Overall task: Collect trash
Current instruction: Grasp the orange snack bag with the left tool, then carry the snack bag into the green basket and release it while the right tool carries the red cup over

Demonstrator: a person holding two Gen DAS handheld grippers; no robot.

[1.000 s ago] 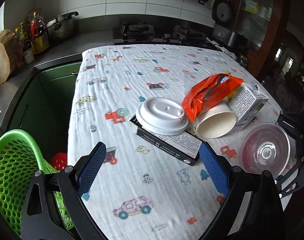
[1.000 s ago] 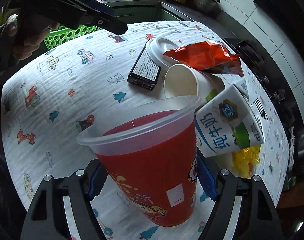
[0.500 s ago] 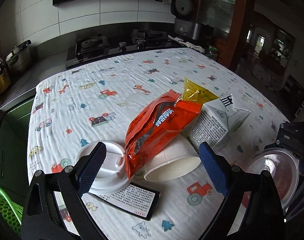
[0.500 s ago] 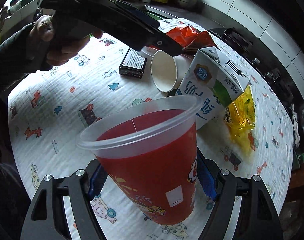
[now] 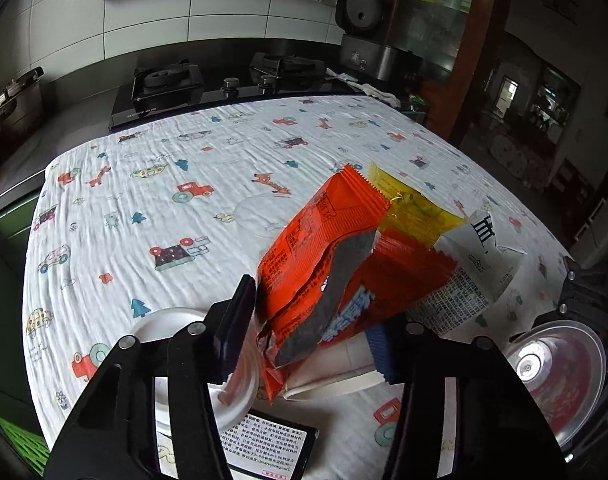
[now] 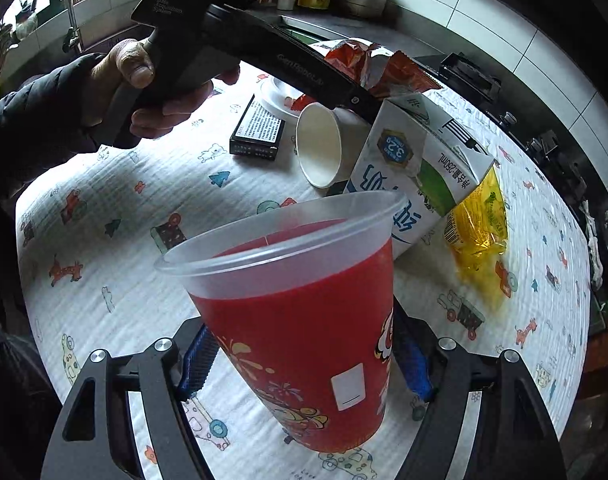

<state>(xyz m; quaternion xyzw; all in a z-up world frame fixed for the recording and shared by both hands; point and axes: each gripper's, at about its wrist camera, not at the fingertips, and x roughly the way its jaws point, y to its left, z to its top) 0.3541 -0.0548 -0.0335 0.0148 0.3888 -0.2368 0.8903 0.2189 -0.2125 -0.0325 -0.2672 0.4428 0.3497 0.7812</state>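
Several pieces of trash on the table, none binned yet. Left gripper (image 5: 307,320), jaws just closing, pinching the orange wrapper (image 5: 327,256) above the paper cup (image 6: 321,148). Milk carton (image 6: 419,176), yellow packet (image 6: 479,220) untouched. Right gripper (image 6: 304,356) clamping the red cup (image 6: 304,320).

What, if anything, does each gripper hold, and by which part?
Left gripper: crinkled orange snack wrapper, by its lower end. Right gripper: red plastic cup, by its lower sides.

Showing soft daylight on the tablecloth (image 5: 152,216); bending heavily at fisheye edges, darkening in corners; glinting on wall tiles (image 5: 224,12); blurring slightly on near fingers (image 6: 196,360).
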